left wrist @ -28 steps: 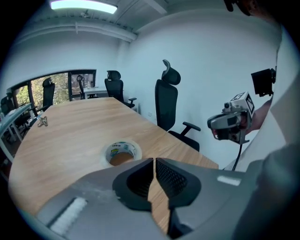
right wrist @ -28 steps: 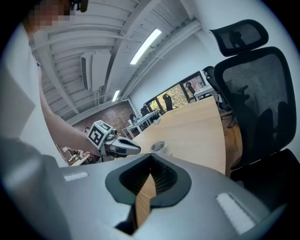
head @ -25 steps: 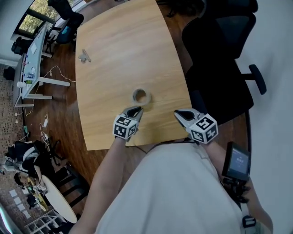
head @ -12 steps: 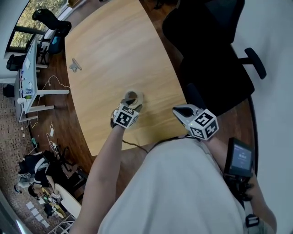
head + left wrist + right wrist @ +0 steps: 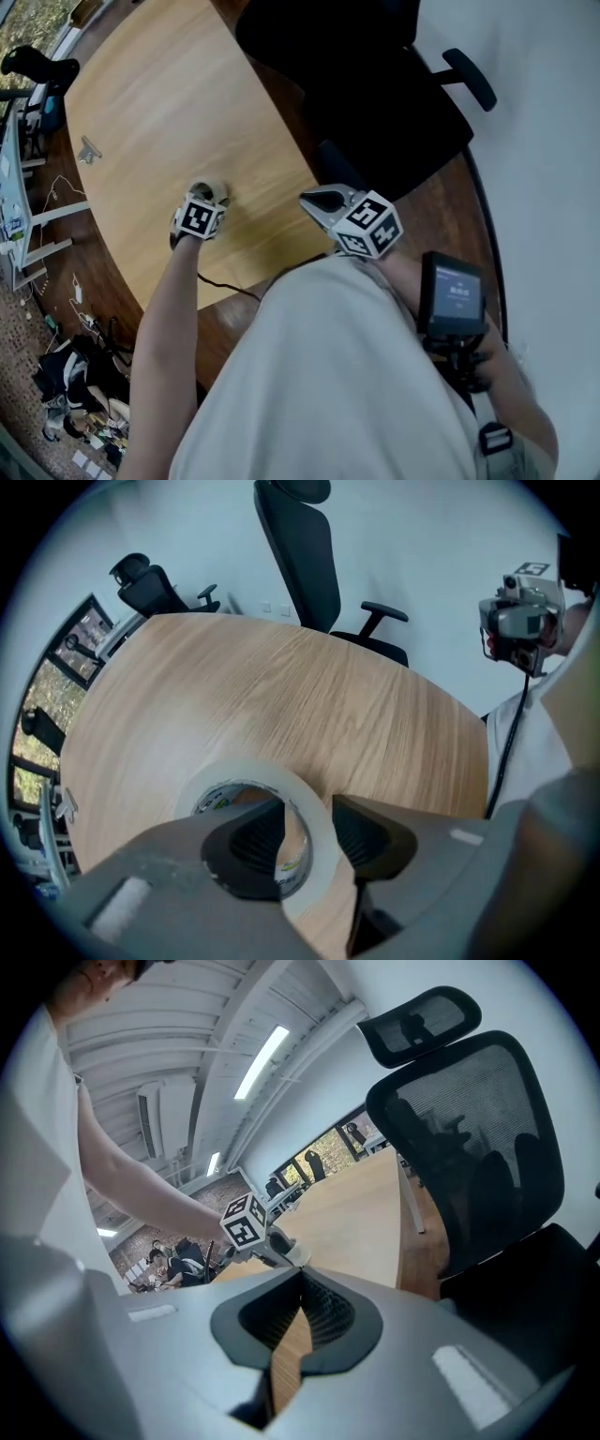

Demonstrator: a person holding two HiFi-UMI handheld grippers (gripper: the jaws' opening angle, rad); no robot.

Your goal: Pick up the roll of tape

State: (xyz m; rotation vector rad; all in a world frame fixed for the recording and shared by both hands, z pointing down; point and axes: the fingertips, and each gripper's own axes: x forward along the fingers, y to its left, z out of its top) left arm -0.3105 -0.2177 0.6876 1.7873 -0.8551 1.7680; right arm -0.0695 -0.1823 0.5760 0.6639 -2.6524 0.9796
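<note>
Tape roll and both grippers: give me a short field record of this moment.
tape roll: lying flat on the wooden table
left gripper: points down, jaws closing, one jaw inside the roll's hole, one outside; wall not yet pinched
right gripper: shut, empty, held apart from the roll

Curved wooden table (image 5: 159, 103), black office chair (image 5: 375, 84), white wall (image 5: 548, 169), brown floor (image 5: 461, 217)

My head camera looks steeply down on the table (image 5: 159, 103) from above its near edge. The camera on my left tongs (image 5: 307, 829) hangs close over the table, facing the chair (image 5: 300, 564) beyond. The one on my right tongs (image 5: 298, 1316) looks almost level across it. All share the tabletop.
</note>
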